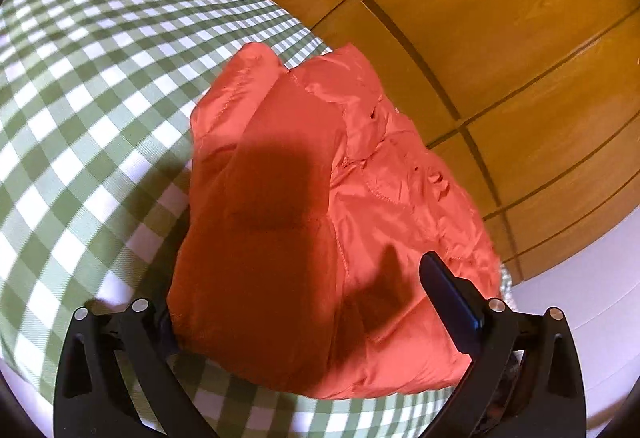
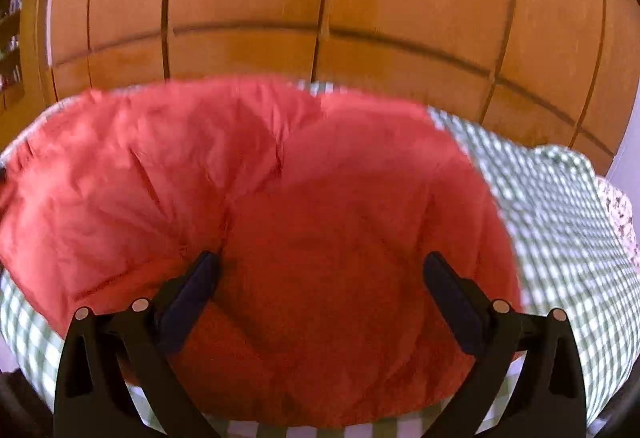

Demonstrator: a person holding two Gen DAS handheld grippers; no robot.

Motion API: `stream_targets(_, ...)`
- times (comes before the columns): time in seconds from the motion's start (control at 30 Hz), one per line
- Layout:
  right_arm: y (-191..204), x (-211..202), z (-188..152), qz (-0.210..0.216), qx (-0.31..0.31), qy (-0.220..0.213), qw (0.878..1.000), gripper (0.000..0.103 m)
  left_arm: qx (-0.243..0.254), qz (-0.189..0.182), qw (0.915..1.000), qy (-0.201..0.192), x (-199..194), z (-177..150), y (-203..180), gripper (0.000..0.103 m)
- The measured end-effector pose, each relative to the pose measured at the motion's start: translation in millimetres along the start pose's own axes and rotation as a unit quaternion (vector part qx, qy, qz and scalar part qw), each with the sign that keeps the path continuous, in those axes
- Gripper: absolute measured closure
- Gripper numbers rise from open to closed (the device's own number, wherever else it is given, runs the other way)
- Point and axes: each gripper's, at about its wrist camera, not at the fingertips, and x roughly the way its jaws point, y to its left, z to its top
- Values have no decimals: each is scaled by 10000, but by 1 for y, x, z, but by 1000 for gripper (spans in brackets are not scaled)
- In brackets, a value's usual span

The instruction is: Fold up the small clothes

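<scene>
A coral-red padded jacket (image 1: 304, 174) lies partly folded on a green-and-white checked tablecloth (image 1: 88, 86), near the table's right edge. My left gripper (image 1: 300, 290) is open wide at the jacket's near end. Its right finger (image 1: 448, 302) rests over the fabric, and the left fingertip is hidden behind the jacket's edge. In the right wrist view, which is blurred, the same jacket (image 2: 256, 182) fills the middle. My right gripper (image 2: 320, 262) hangs open just over it, and both fingers (image 2: 196, 290) show with only the fabric surface between them.
Brown wooden cabinet panels (image 1: 500, 18) stand close behind the table. A floral cloth (image 2: 620, 206) shows under the checked tablecloth (image 2: 560, 238) at its edge. Shelves (image 2: 12, 50) appear at the far left. A pale floor or wall (image 1: 592, 302) lies beyond the table's corner.
</scene>
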Motion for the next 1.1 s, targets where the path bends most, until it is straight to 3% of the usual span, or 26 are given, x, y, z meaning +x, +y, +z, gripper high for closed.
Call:
stream_targets(0.13, 6, -1, -9, -159, -44, -203, 9997, 2, 120, 114, 9998, 92, 15, 5, 1, 4)
stream_targets(0.27, 1, -3, -11, -25, 71, -207, 9998, 2, 229, 285, 9993, -13, 20, 3, -2, 4)
stream_targets(0.37, 1, -4, -12, -30, 85, -248, 9997, 2, 21, 209, 9998, -46, 22, 5, 3, 15)
stream_targets(0.5, 0, -3, -11, -30, 87, -250, 9996, 2, -793, -137, 9966, -168, 15, 6, 23, 32)
stream_targets(0.7, 0, -4, -12, -40, 87, -246, 9997, 2, -1165, -205, 9930, -25, 19, 13, 35, 48)
stream_targets(0.87, 0, -5, -12, -45, 87, -239, 9997, 2, -1747, -447, 9833, 261, 14, 14, 41, 49)
stream_targets(0.97, -1, -5, -13, -28, 110, -246, 9996, 2, -1906, -220, 9805, 419, 5, 9, 43, 47)
stream_targets(1.03, -3, -6, -14, -23, 136, -244, 9996, 2, -1795, -75, 9823, 520, -2, 6, 39, 39)
stream_targets(1.1, -5, -5, -14, 1, 157, -244, 9996, 2, -1534, -2, 9870, 483, -13, 5, 37, 25)
